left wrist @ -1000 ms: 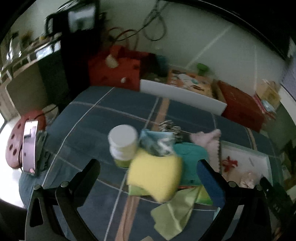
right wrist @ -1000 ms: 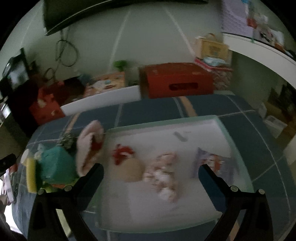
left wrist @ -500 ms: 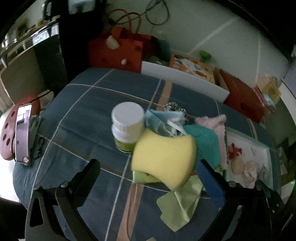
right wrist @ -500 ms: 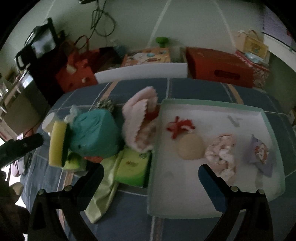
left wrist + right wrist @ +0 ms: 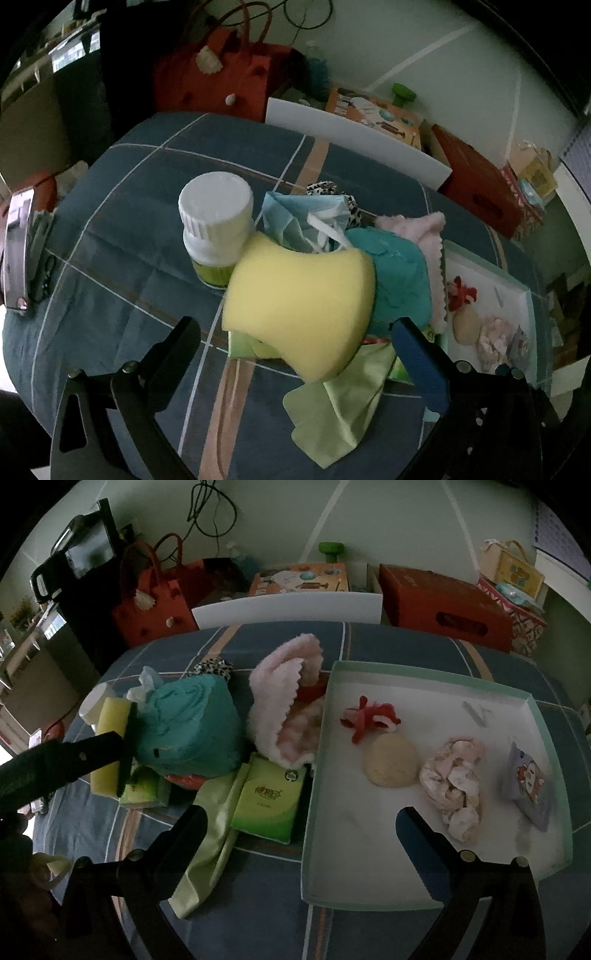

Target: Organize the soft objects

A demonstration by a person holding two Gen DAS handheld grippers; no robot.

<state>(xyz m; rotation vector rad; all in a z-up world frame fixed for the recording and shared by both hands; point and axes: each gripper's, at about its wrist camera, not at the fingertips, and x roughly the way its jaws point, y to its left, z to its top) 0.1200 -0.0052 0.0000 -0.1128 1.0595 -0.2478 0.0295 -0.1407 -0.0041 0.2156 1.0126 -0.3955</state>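
Observation:
A pile of soft things lies on the blue checked cloth: a yellow sponge point(image 5: 299, 302), a teal cloth point(image 5: 188, 723), a pink fluffy cloth point(image 5: 280, 701), a pale green cloth point(image 5: 332, 402) and green tissue packs point(image 5: 267, 801). My left gripper point(image 5: 295, 328) stands open just before the sponge, which fills the gap between its fingers; its black finger point(image 5: 74, 757) reaches the sponge's edge in the right wrist view. My right gripper point(image 5: 299, 819) hangs open above the near-left rim of the white tray point(image 5: 406, 893), which holds a red bow point(image 5: 369, 716), a beige puff point(image 5: 391, 760), a patterned pink cloth point(image 5: 456, 782) and a small pouch point(image 5: 530, 786).
A white-capped bottle point(image 5: 216, 221) stands against the sponge's left side, with a pale blue bag point(image 5: 299, 218) and a leopard scrunchie point(image 5: 212, 666) behind. A phone point(image 5: 16, 254) lies at the left edge. Red bags and boxes line the wall beyond.
My left gripper has come closer to the yellow sponge. My right gripper has pulled back and swung left, so the pile now shows beside the tray.

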